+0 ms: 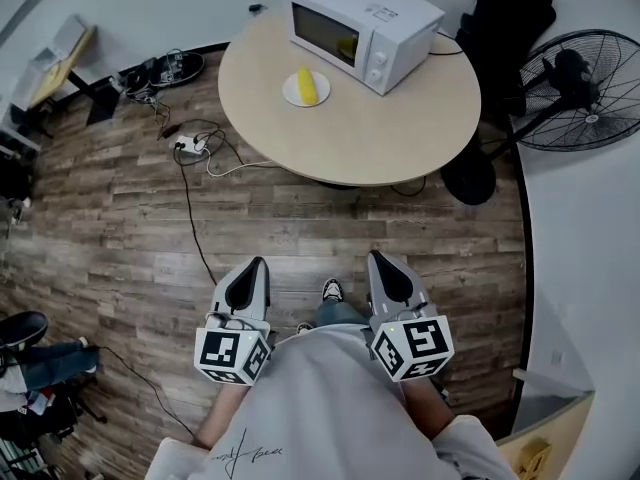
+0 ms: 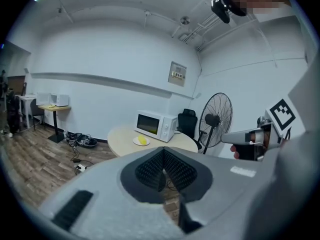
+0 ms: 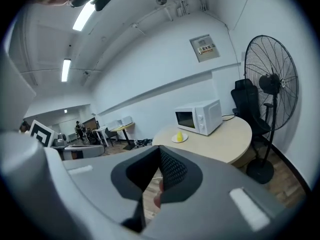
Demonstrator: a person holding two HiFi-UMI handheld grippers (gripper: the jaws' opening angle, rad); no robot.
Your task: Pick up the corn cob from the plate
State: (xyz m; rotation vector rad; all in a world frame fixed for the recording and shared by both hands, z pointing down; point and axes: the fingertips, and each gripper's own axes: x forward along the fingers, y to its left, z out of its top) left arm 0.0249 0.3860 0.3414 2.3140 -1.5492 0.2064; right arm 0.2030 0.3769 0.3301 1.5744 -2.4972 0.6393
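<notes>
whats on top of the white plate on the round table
One yellow corn cob lies on the white plate, beside the microwave on the round table. Nothing else shows on the rim. The cob covers the plate's middle, so that part cannot be seen.

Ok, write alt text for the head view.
Corn lies on a plate on a round table beside a microwave. The left gripper and right gripper, both shut and empty, hover over the floor, short of the table.

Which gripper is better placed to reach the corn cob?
Left gripper, marginally. It and the right gripper are shut, far from the table, but the corn cob lies nearer its line, and the microwave crowds the plate's right.
</notes>
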